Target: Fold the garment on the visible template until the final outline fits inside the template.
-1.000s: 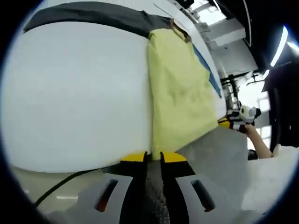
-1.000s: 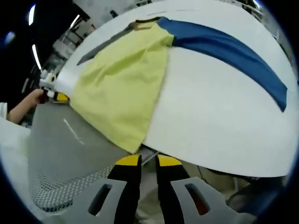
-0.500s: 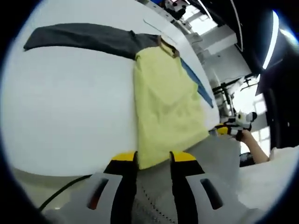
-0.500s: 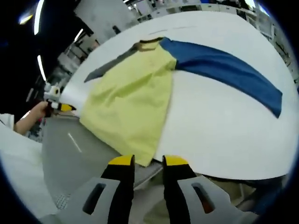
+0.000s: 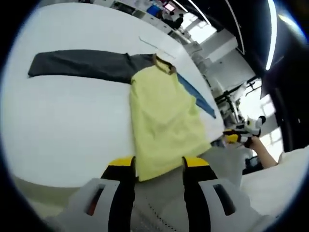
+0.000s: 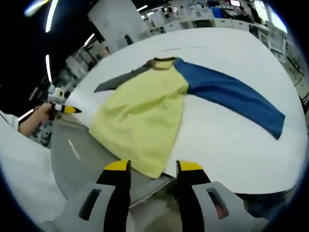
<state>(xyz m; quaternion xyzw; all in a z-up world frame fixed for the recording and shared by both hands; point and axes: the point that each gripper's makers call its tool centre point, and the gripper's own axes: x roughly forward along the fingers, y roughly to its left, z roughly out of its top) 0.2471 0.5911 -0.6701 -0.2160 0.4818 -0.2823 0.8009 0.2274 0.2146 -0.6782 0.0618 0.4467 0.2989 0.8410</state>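
Note:
A long-sleeved shirt lies flat on the white table (image 5: 63,125). Its body is yellow (image 5: 164,121) (image 6: 145,118), one sleeve dark grey (image 5: 82,64) (image 6: 118,79), the other blue (image 5: 198,95) (image 6: 231,94), both spread out sideways. My left gripper (image 5: 158,164) is open at the hem corner on the grey-sleeve side. My right gripper (image 6: 153,166) is open at the hem corner on the blue-sleeve side. Each hem corner shows between the spread jaws and neither is pinched.
The hem hangs over the table's near edge above a grey surface (image 5: 224,162) (image 6: 77,150). A hand holding the other gripper shows at each view's side (image 5: 241,131) (image 6: 58,106). A faint thin line (image 6: 183,47) marks the table beyond the collar. White cloth (image 6: 24,179) sits close by.
Both pairs of jaws stood close together at the hem a second ago and have spread apart. Both cameras have pulled back and up, so more of the shirt and sleeves shows.

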